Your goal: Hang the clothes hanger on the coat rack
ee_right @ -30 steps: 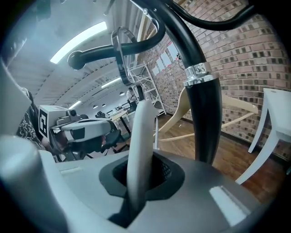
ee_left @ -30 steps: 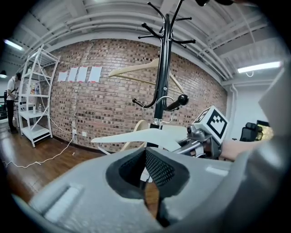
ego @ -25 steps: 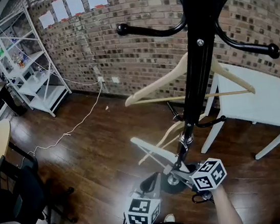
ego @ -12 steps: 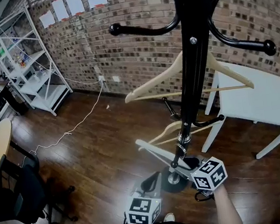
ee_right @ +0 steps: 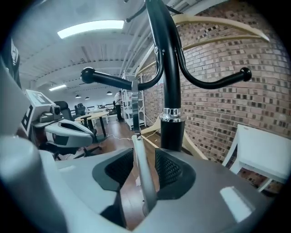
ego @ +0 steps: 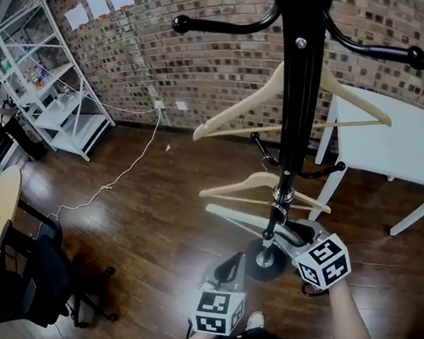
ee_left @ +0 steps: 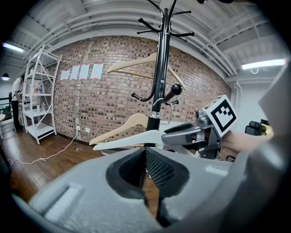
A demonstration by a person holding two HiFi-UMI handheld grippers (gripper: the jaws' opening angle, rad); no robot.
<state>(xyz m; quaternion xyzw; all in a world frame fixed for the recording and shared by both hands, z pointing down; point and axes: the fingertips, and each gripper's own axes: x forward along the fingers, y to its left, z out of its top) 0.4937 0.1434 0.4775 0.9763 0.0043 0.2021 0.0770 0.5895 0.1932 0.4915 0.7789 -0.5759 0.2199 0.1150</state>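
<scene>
The white hanger (ego: 235, 220) looks hung on the coat rack (ego: 300, 97), right gripper (ego: 277, 231) jaws open around it, left gripper (ego: 230, 268) jaws closed empty; only withdrawal remains.

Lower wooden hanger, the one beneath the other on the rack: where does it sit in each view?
Head view: lower wooden hanger at centre, crossing the black pole below the upper hanger.
Left gripper view: left of centre, slanting up to the pole.
Right gripper view: low centre, its arms showing either side of the pole.
Shared landmark: the black pole.
</scene>
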